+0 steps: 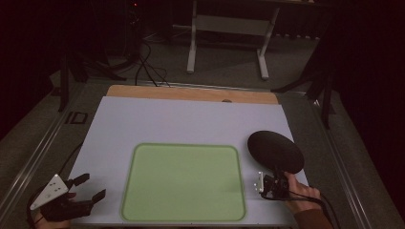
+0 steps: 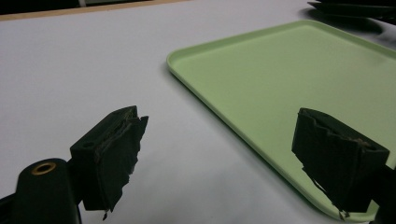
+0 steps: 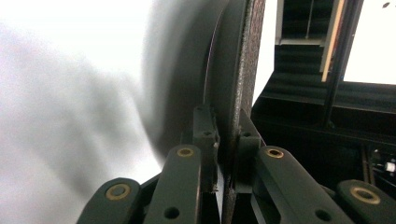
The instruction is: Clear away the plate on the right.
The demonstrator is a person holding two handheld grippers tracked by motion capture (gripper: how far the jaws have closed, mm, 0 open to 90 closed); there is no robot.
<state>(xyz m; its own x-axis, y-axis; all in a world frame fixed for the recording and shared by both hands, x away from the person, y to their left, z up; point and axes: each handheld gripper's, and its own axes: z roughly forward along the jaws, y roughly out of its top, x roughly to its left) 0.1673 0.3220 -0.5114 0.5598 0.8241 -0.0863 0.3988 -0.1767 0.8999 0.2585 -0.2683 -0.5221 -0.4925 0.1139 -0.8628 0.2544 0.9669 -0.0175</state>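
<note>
Right gripper [image 1: 273, 183] clamps rim of black plate [image 1: 275, 151], held just right of green tray [image 1: 184, 182], apparently off table. Plate looks stiff, light, possibly slick; edge pinch suits it. Left gripper [image 1: 86, 187] gapes wide, empty, left of tray.

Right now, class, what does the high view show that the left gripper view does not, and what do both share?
High view alone: the right tongs shut on the black plate's rim, the wooden table edge, and the floor beyond. Left gripper view alone: the left tongs' worn pads close up. Both: the green tray, the white sheet, and the open left tongs.
</note>
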